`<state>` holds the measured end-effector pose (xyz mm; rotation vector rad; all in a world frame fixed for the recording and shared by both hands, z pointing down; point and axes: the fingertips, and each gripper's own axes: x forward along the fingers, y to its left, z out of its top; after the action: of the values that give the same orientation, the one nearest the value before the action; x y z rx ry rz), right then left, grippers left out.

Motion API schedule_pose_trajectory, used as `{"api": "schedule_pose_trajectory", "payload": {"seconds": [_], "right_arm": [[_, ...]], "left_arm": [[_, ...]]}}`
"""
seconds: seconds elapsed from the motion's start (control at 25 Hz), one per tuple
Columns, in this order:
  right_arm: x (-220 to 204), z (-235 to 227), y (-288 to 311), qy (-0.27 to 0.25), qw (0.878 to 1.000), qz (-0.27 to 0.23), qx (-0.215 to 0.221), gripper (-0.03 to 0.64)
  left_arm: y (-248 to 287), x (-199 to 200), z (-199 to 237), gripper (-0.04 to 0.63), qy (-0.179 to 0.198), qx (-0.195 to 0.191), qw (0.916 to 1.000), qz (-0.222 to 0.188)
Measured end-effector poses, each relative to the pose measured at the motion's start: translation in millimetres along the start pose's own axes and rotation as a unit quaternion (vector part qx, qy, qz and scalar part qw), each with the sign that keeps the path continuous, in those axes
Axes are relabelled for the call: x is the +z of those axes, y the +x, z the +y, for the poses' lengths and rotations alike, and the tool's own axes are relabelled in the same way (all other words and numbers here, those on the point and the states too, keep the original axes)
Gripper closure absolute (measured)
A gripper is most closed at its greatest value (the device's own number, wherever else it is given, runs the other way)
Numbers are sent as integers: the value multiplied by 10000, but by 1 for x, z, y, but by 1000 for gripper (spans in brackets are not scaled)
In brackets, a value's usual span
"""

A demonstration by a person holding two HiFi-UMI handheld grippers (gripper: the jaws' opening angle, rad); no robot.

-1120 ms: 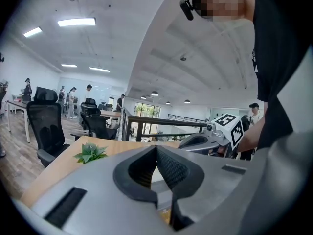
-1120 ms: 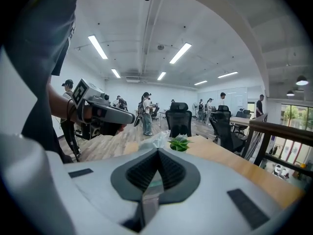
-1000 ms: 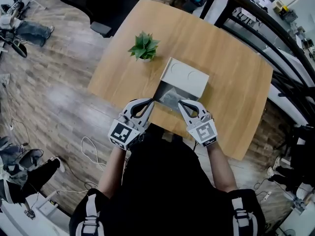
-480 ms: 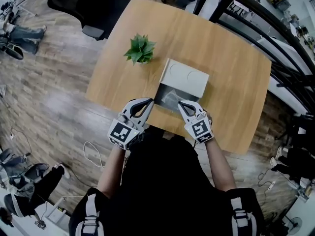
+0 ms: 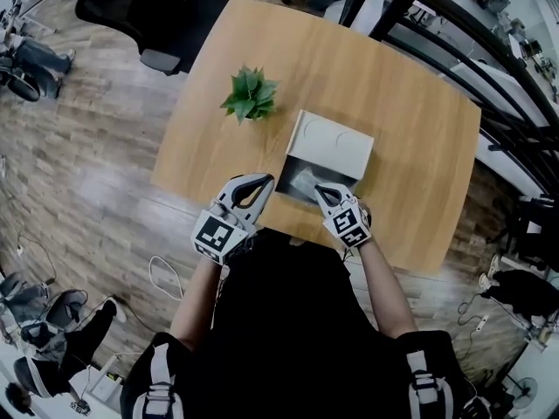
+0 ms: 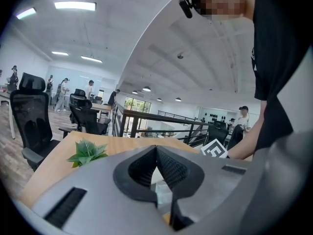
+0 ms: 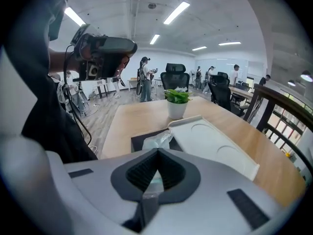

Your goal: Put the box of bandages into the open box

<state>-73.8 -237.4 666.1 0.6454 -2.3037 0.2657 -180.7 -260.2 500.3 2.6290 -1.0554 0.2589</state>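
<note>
Ribbed left tool (image 5: 269, 179) and right tool (image 5: 320, 188) both pinched together beside rectangular white open box (image 5: 336, 144).

Light wooden table (image 5: 393, 103) on grey plank floor (image 5: 87, 173), black office chairs (image 5: 148, 7) at its far edge. Black railing (image 5: 489, 68) runs along the right; strip lights (image 6: 75, 5) line the white ceiling.

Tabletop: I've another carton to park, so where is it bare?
Bare: the table right of the open box, and the far strip beyond the potted plant. Crowded: the near edge, where left gripper and right gripper sit at the box's mouth.
</note>
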Motion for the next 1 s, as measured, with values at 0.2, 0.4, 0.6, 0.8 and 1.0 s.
{"api": "schedule_pose_trajectory", "payload": {"seconds": [0.2, 0.4, 0.6, 0.8, 1.0], "right_arm": [[-15, -3, 21, 31, 9994, 336, 68, 594], [-25, -6, 39, -181, 9974, 687, 126, 594], [-31, -2, 51, -574, 9927, 1056, 120, 594], [-39, -8, 58, -608, 9898, 1283, -76, 592], [-42, -9, 61, -569, 9900, 1293, -49, 591]], "left_arm": [[1, 1, 8, 573, -38, -97, 9999, -40], [2, -5, 13, 574, -57, -180, 9998, 28], [2, -5, 19, 574, -81, -196, 9998, 16], [1, -4, 23, 574, -71, -186, 9998, 15], [1, -4, 27, 574, -75, -161, 9998, 15]]}}
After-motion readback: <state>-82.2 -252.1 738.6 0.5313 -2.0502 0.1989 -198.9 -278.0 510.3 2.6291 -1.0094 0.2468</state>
